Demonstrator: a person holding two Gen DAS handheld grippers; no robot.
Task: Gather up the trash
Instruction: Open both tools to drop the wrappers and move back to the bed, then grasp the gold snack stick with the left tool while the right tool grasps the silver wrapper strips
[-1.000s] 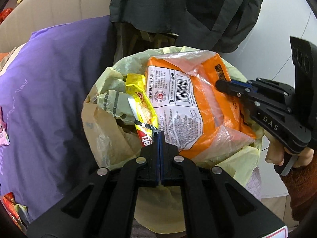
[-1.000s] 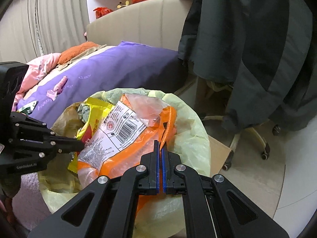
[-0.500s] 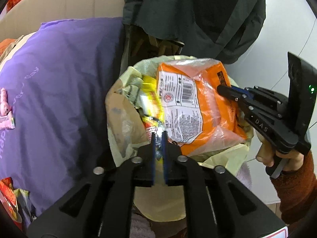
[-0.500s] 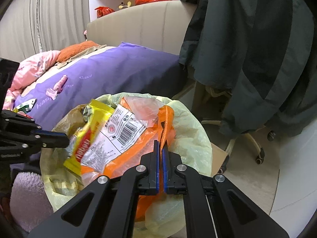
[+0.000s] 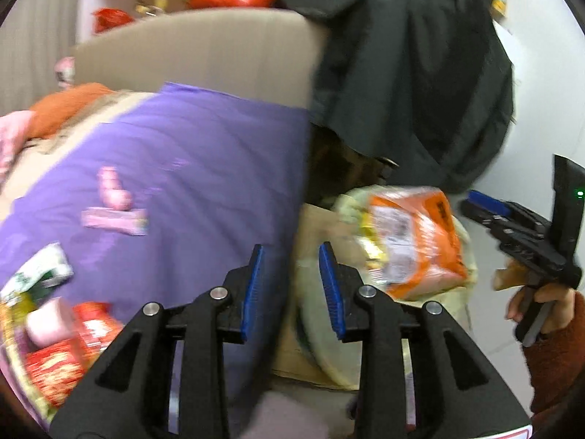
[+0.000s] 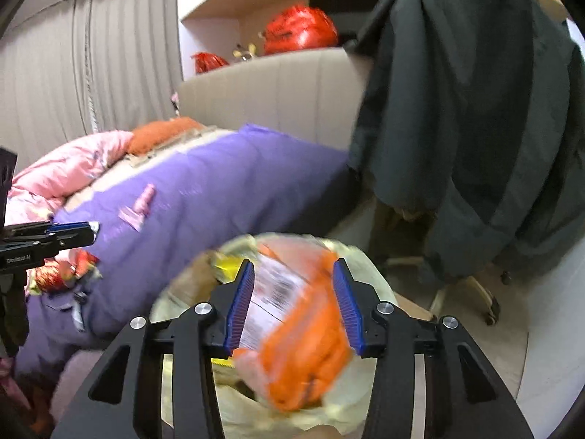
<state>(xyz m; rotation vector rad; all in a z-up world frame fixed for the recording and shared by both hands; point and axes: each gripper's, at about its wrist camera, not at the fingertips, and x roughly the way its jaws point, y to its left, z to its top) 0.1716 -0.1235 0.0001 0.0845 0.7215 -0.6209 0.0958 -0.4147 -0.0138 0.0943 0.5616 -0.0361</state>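
Both grippers' fingers are opening with nothing gripped, so lift the right gripper [image 6: 292, 303] clear of the orange bag [image 6: 303, 351] below it and send the left gripper [image 5: 292, 289] to the red wrappers [image 5: 62, 351] left of it.

Bedroom surroundings, seen from two blurred wrist views

A purple duvet [image 6: 234, 197] covers the bed from nine o'clock to the centre; a pink quilt [image 6: 65, 168] is bunched at its nine o'clock end, with an orange pillow [image 6: 161, 135] just beside it; a beige padded headboard [image 6: 278, 95] stands upright behind the bed at twelve o'clock; a dark grey coat [image 6: 475, 109] hangs at two o'clock, draped over a chair whose castor [image 6: 491, 309] shows at four o'clock; pale pleated curtains [image 6: 87, 73] fill ten o'clock; a red bag [image 6: 299, 31] sits on the shelf above the headboard.
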